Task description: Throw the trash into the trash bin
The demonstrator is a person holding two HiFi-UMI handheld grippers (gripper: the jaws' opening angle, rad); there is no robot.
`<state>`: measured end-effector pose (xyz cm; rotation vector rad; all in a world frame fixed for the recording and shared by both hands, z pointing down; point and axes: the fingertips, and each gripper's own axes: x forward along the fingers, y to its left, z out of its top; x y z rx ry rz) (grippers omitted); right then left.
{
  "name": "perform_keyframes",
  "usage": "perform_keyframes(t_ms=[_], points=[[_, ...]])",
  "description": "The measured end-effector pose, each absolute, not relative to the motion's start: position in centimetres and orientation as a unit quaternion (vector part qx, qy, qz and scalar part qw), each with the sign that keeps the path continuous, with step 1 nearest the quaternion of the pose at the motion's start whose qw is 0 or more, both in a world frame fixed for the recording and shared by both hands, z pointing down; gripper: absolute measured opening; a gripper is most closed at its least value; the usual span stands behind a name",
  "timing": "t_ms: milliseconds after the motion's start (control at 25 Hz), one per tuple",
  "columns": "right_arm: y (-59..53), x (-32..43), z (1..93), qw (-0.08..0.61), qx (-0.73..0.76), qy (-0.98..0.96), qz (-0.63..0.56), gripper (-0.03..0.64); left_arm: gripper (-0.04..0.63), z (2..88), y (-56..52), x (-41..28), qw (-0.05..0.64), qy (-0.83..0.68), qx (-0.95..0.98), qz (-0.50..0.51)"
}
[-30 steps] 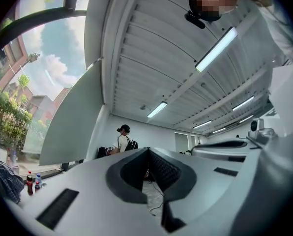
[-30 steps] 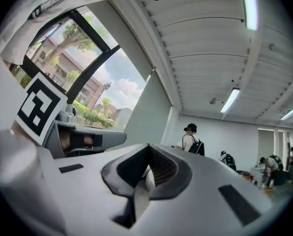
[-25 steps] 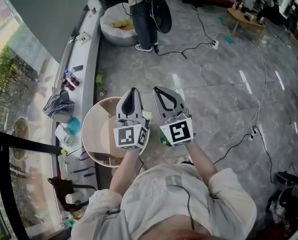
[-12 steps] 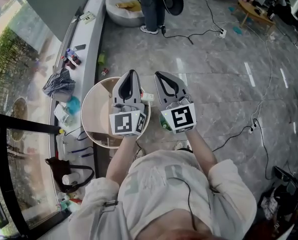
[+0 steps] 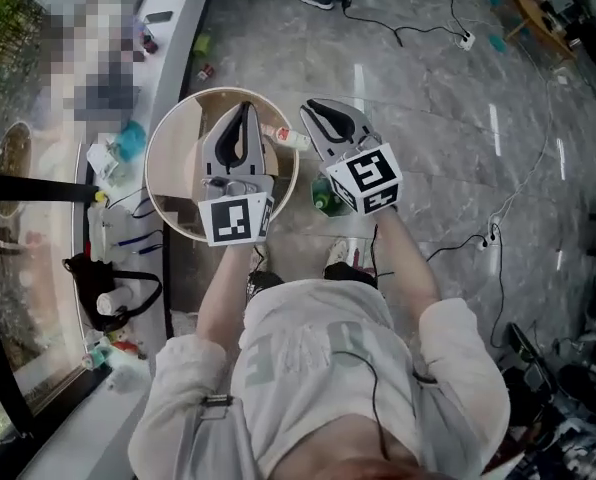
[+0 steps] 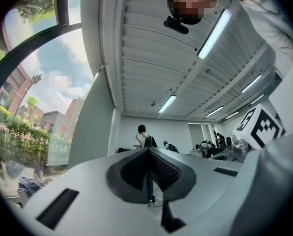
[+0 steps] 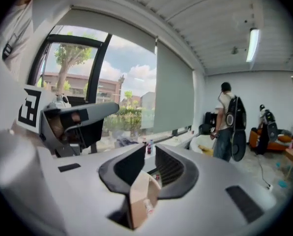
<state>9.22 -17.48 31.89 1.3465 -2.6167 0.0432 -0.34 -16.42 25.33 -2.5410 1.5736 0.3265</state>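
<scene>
It is an open, lab-like workroom: a grey stone-tiled floor crossed by loose cables and a power strip, ceiling strip lights, tall windows with roller blinds.

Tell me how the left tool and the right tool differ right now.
The left tool is shut with nothing between its jaws; the right tool is shut on a small carton. In the head view, the left tool hangs over the inside of the round bin, while the right tool sits just outside its rim, with the carton reaching across that rim. Both are shut and point roughly the same way.
</scene>
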Motion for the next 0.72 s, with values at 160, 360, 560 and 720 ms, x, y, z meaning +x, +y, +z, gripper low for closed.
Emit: perform_keyframes(t_ms=[160,360,560,720], points=[[-23.0,4.1,43.1,0.212,0.354,-0.905,0.102,0.256,0.012,31.3,-19.6,-5.7,0.032,0.565,-0.820,0.085],[-28.8,-0.8,59.7,0.348,0.278,-0.884,0.141,0.265,0.012,40.9,-22.2,-11.2,0.007,0.598,-0.800,0.047],[-31.1,-1.3,76.2,0.530,0.210,-0.801,0.183,0.265,0.012,50.2,-21.5,-15.9,-0.054,0.636,-0.770,0.011],[-32.3,-0.7,82.1,0.584,0.199,-0.766,0.183,0.264,0.012,54.4,-19.6,-17.5,-0.085,0.639,-0.764,-0.012]])
